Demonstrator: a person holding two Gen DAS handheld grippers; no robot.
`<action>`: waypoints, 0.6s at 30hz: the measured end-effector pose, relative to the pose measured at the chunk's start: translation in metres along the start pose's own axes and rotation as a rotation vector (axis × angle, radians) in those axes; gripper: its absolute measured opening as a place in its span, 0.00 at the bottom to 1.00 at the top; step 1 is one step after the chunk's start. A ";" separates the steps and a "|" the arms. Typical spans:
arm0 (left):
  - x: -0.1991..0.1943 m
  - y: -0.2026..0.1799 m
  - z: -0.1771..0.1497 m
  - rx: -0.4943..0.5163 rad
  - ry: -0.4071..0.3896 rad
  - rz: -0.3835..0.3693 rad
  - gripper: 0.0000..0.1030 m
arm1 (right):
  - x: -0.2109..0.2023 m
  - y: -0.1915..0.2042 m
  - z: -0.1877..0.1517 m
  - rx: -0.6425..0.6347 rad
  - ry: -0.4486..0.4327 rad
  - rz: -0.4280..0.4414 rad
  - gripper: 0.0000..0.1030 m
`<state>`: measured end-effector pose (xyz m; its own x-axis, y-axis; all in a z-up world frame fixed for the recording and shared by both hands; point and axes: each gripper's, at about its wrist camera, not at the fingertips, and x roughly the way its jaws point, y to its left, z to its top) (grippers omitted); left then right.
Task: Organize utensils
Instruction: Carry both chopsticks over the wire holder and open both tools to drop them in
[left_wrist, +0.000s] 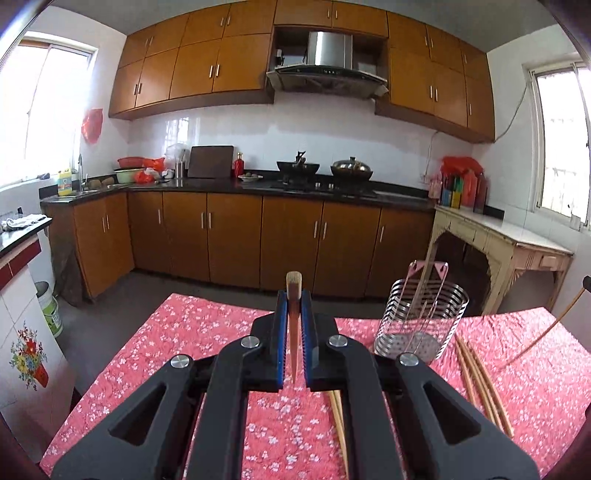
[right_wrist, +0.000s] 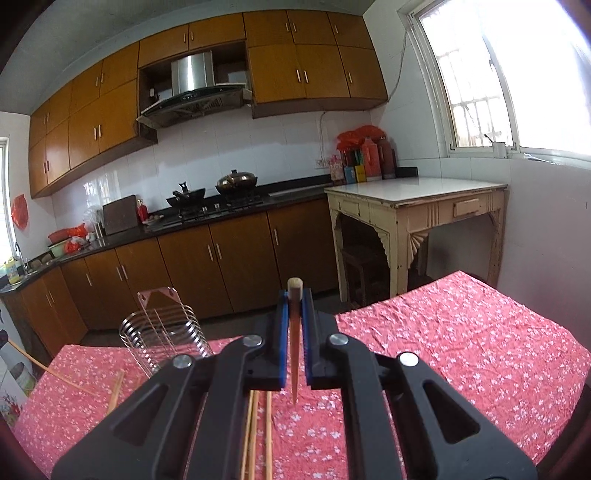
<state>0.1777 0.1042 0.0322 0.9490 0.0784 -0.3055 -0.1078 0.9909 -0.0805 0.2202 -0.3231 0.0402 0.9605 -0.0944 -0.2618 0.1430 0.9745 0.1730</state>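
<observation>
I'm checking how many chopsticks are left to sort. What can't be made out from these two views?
- Loose chopsticks on the tablecloth: left wrist view, lower ends cut off; others pass under the right gripper, so no count.
- Wire holder: contents unclear through the wires.
- Each held chopstick: rear hidden by the left gripper.

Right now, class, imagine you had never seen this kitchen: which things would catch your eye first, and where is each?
First, the left gripper and the right gripper, each shut on a single chopstick pointing toward the kitchen. Next, the pink flowered tablecloth beneath them, with the wire utensil holder standing on it and loose chopsticks lying beside it. Behind, brown cabinets line the far wall.
</observation>
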 end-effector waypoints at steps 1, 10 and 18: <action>-0.001 0.000 0.002 -0.005 -0.005 -0.003 0.07 | -0.002 0.001 0.003 -0.001 -0.008 0.007 0.07; -0.005 -0.003 0.021 -0.042 -0.035 -0.039 0.07 | -0.014 0.013 0.031 0.048 -0.047 0.115 0.07; -0.007 -0.024 0.080 -0.124 -0.152 -0.112 0.07 | -0.020 0.044 0.085 0.100 -0.173 0.232 0.07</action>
<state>0.1970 0.0887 0.1123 0.9898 -0.0065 -0.1422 -0.0259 0.9740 -0.2250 0.2278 -0.2952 0.1336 0.9954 0.0866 -0.0402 -0.0704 0.9500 0.3043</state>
